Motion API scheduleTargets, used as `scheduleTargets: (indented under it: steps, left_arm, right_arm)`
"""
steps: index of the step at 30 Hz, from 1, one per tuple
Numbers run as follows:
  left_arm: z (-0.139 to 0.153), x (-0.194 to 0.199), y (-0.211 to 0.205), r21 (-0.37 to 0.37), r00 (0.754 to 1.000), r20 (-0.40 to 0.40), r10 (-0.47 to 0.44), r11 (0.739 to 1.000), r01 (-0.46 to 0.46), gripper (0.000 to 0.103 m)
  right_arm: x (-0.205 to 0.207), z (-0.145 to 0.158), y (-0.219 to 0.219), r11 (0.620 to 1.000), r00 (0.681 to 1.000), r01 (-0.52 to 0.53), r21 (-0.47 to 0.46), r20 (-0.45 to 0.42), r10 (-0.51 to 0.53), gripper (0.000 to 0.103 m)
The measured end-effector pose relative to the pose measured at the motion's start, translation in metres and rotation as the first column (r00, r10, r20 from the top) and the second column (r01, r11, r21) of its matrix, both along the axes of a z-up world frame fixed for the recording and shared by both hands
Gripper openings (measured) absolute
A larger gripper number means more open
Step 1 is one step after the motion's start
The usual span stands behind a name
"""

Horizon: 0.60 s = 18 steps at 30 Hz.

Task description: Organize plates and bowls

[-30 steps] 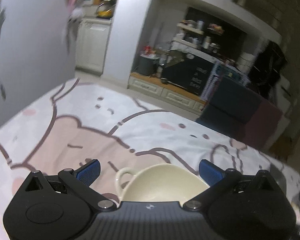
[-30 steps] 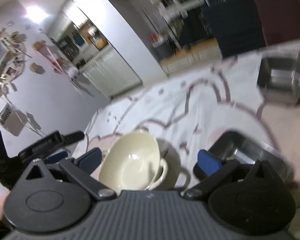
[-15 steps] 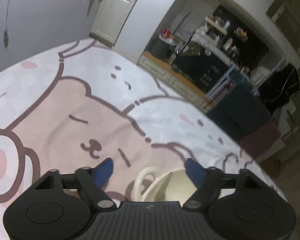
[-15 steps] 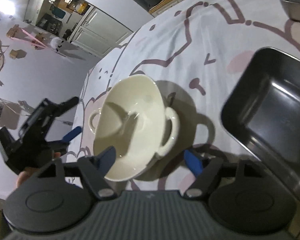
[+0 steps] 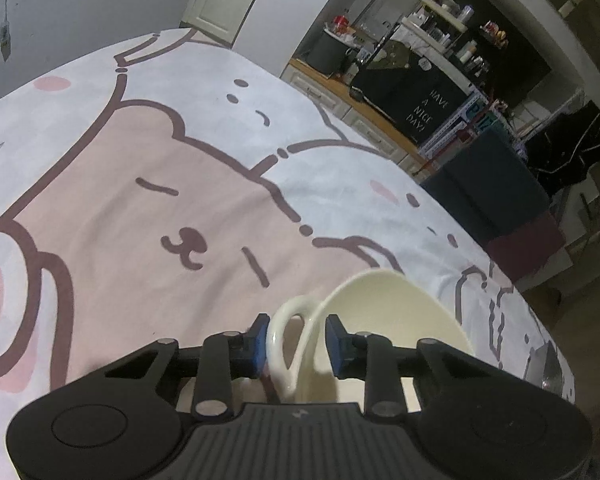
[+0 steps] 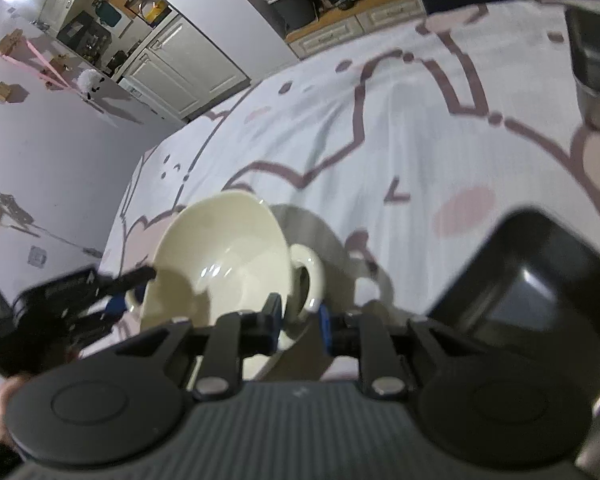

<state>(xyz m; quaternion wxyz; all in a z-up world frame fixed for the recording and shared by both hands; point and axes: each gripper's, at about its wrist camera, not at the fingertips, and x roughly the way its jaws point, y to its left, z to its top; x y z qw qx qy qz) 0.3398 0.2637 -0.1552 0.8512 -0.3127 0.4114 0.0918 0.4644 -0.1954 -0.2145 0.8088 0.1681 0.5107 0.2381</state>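
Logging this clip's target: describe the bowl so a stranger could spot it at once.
On the bear-print tablecloth, left of a dark metal tray, sits the cream bowl. The left gripper and right gripper each pinch one of its two loop handles; it is the only ceramic piece.

The cream two-handled ceramic bowl [image 6: 220, 264] is smooth and glossy, catching small highlights inside. Beneath it lies a matt, slightly wrinkled cloth cover printed with pink bears [image 5: 140, 200]. The dark rectangular metal tray [image 6: 528, 280] has a dull sheen. Both tongs look like matt black plastic, ribbed at the base.
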Motion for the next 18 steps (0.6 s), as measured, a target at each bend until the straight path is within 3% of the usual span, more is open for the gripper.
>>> scheduleTargets:
  steps: [7,14,18]
  left_arm:
    - [0.005,-0.008,0.005,-0.008,1.000,-0.014,-0.002,1.000,0.002,0.021]
    - [0.007,-0.006,0.004,0.015,0.999,-0.026,-0.033,0.999,0.033,0.020]
    - [0.008,-0.005,0.003,0.030,0.998,-0.030,-0.051,0.998,0.052,0.020]
  right_arm:
    - [0.036,0.000,0.013,1.000,0.999,0.023,-0.009,0.046,-0.023,0.024]
    - [0.056,-0.001,0.012,0.998,0.997,-0.067,0.005,0.032,0.066,0.027]
    - [0.059,-0.003,0.020,0.992,0.991,-0.123,-0.023,0.046,0.124,0.045]
